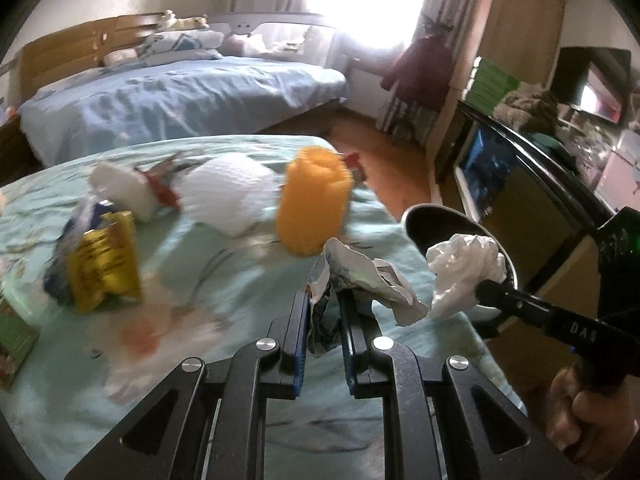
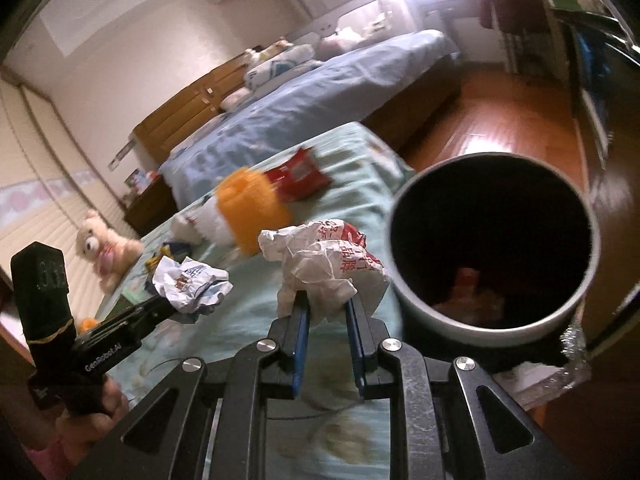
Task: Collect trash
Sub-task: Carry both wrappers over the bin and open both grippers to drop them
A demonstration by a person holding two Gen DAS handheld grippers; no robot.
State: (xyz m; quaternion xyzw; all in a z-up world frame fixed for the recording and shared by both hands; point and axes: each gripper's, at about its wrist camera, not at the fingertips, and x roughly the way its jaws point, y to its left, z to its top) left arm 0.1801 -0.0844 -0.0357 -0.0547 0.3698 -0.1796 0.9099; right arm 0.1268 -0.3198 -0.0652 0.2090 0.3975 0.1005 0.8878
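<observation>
My left gripper [image 1: 325,300] is shut on a crumpled silvery-white wrapper [image 1: 360,276], held above the pale green table cover; it also shows in the right wrist view [image 2: 192,284]. My right gripper [image 2: 327,304] is shut on a crumpled white paper with red print [image 2: 332,260], close to the left rim of the round bin [image 2: 424,312]. In the left wrist view that paper [image 1: 468,264] hangs at the bin's rim [image 1: 420,216]. Some trash lies in the bin's dark bottom.
On the table [image 1: 224,280] lie an orange cup [image 1: 314,200], white wads [image 1: 232,196], a yellow packet [image 1: 104,264], a red wrapper [image 2: 298,176]. Behind stands a bed with blue sheets [image 1: 180,96]. Wooden floor [image 2: 500,120] lies right of the table. A teddy bear [image 2: 106,248] sits at left.
</observation>
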